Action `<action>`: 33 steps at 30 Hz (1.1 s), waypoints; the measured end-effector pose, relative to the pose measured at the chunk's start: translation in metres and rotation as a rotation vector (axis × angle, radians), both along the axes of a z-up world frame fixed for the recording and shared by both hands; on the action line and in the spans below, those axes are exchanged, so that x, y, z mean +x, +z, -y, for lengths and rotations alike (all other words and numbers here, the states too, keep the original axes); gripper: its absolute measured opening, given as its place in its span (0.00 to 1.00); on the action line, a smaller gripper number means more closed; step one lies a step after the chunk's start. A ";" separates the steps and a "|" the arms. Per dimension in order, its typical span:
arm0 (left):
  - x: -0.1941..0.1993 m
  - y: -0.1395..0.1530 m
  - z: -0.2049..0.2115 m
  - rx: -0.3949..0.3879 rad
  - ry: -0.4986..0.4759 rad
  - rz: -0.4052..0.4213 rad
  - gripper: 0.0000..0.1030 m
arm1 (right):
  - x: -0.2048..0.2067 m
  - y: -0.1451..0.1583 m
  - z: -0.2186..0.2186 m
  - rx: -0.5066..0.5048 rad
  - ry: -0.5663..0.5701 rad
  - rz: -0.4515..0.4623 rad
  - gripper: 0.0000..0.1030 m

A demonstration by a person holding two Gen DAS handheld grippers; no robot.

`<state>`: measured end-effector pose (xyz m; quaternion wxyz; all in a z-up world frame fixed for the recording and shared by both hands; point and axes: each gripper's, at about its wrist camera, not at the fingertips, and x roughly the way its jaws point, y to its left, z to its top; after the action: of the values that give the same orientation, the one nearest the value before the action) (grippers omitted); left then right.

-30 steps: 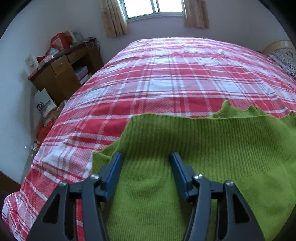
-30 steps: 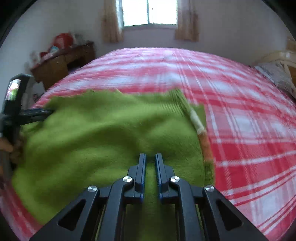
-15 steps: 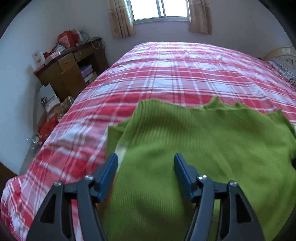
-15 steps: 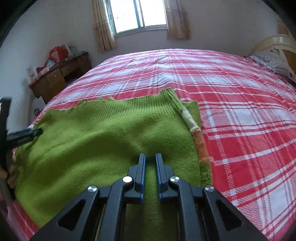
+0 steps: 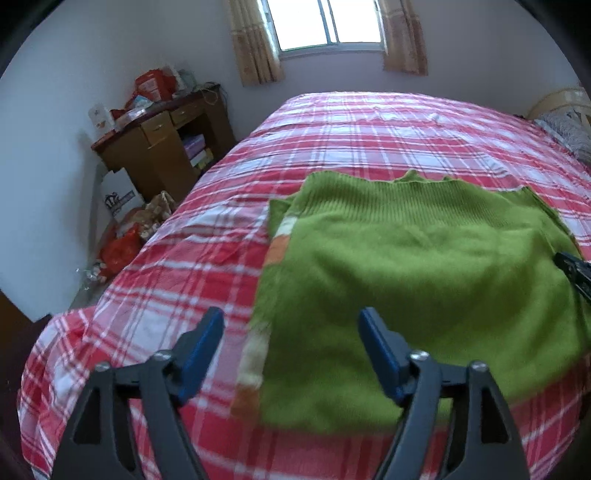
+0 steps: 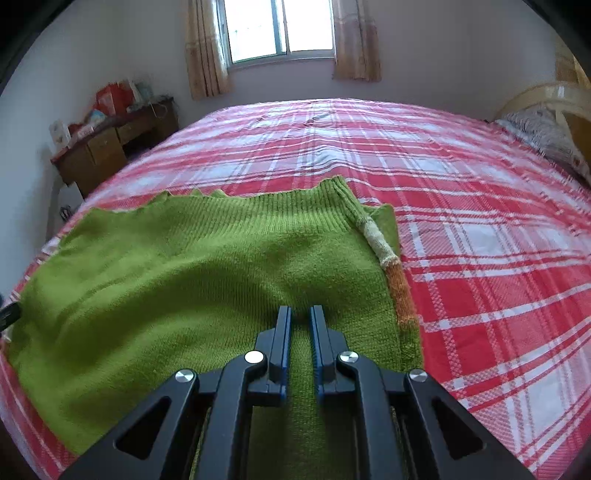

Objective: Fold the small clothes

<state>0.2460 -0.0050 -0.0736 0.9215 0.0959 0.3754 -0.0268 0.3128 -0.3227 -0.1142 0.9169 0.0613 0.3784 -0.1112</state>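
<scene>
A green knit sweater [image 5: 417, 266] lies folded on the red plaid bed [image 5: 362, 140], with a white and orange striped sleeve along its left edge. My left gripper [image 5: 291, 325] is open and empty above the sweater's near left edge. In the right wrist view the sweater [image 6: 192, 280] fills the near left, its striped sleeve [image 6: 391, 273] along the right edge. My right gripper [image 6: 300, 321] is shut on a fold of the sweater near its front edge. The right gripper's tip shows at the right edge of the left wrist view [image 5: 576, 273].
A brown wooden desk [image 5: 162, 144] with clutter on top stands by the left wall. Bags and litter [image 5: 122, 247] lie on the floor beside the bed. A window [image 5: 328, 22] with curtains is at the far wall. A headboard and pillow [image 6: 546, 122] are at the right.
My left gripper has drawn back and left off the sweater, staying open. The sweater's left sleeve now shows along the edge. My right gripper stays shut on the sweater.
</scene>
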 end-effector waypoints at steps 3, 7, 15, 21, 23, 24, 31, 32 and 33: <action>-0.016 -0.005 -0.023 -0.037 0.041 0.019 0.85 | -0.019 0.017 -0.019 -0.085 -0.062 0.015 0.10; -0.032 -0.014 -0.042 -0.073 0.105 0.042 0.85 | -0.061 0.038 -0.064 -0.016 0.057 0.106 0.10; -0.045 -0.032 -0.045 -0.272 0.119 -0.034 0.85 | -0.072 0.003 -0.128 -0.009 0.242 0.002 0.10; -0.041 -0.050 -0.043 -0.376 0.132 -0.095 0.85 | -0.078 -0.005 -0.120 0.029 0.242 0.044 0.10; -0.040 -0.049 -0.035 -0.339 0.126 -0.082 0.85 | -0.079 -0.005 -0.121 0.018 0.241 0.051 0.10; -0.038 -0.050 -0.033 -0.328 0.124 -0.085 0.87 | -0.079 -0.005 -0.123 0.012 0.240 0.051 0.10; -0.022 -0.045 -0.029 -0.361 0.123 -0.095 0.90 | -0.080 -0.006 -0.123 0.019 0.243 0.066 0.11; -0.021 -0.044 -0.030 -0.371 0.126 -0.097 0.90 | -0.080 -0.006 -0.123 0.023 0.243 0.067 0.11; -0.019 -0.044 -0.030 -0.381 0.129 -0.097 0.90 | -0.080 -0.006 -0.122 0.026 0.243 0.068 0.11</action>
<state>0.2269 0.0254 -0.1174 0.9035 -0.1060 0.4130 -0.0426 0.2327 -0.2006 -0.1201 0.9351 0.0307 0.3531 0.0079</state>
